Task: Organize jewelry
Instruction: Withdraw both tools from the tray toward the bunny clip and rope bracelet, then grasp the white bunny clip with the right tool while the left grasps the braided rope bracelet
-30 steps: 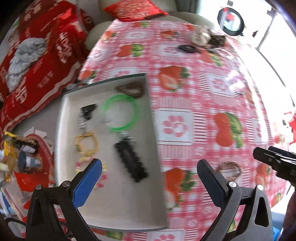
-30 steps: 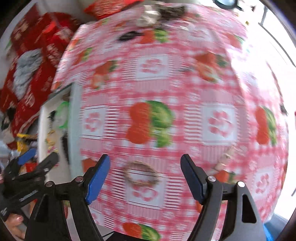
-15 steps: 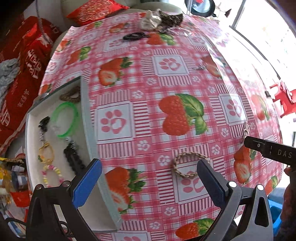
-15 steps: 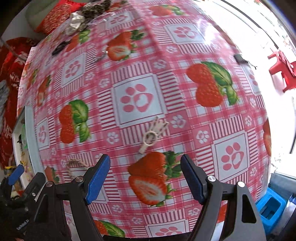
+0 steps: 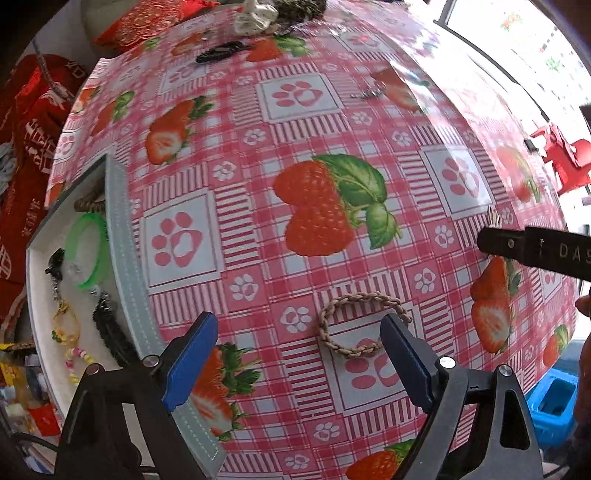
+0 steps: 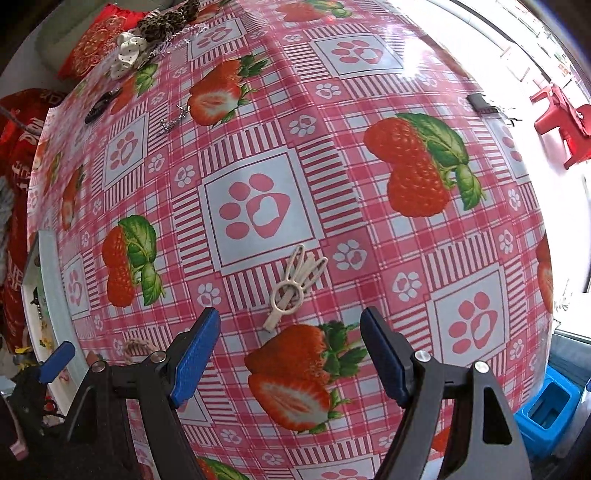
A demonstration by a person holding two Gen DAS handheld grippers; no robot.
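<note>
A tan braided rope bracelet (image 5: 362, 296) lies flat on the strawberry tablecloth. My left gripper (image 5: 299, 354) points down over it; its jaws are closing, and the bracelet sits between them close to the right pad (image 5: 404, 360), with neither pad touching it. A cream hair clip (image 6: 295, 288) lies just beyond my right gripper (image 6: 290, 354), which stands open with nothing between its fingers. The grey tray (image 5: 125, 266) at the left holds a green bangle (image 5: 88, 254), a black bead bracelet (image 5: 110, 332) and other small pieces.
At the table's far end lie a black hair tie (image 5: 221, 51), a white scrunchie (image 5: 255, 16) and a small silver piece (image 6: 173, 120). A black clip (image 6: 480, 101) lies near the right edge. Beyond that edge are a blue bin (image 5: 550, 402) and a red stool (image 5: 565, 158).
Both grippers have swung right from the tray and sunk toward the table. The left one now straddles the rope bracelet with slightly narrower jaws; the right one has come up to the cream clip.
</note>
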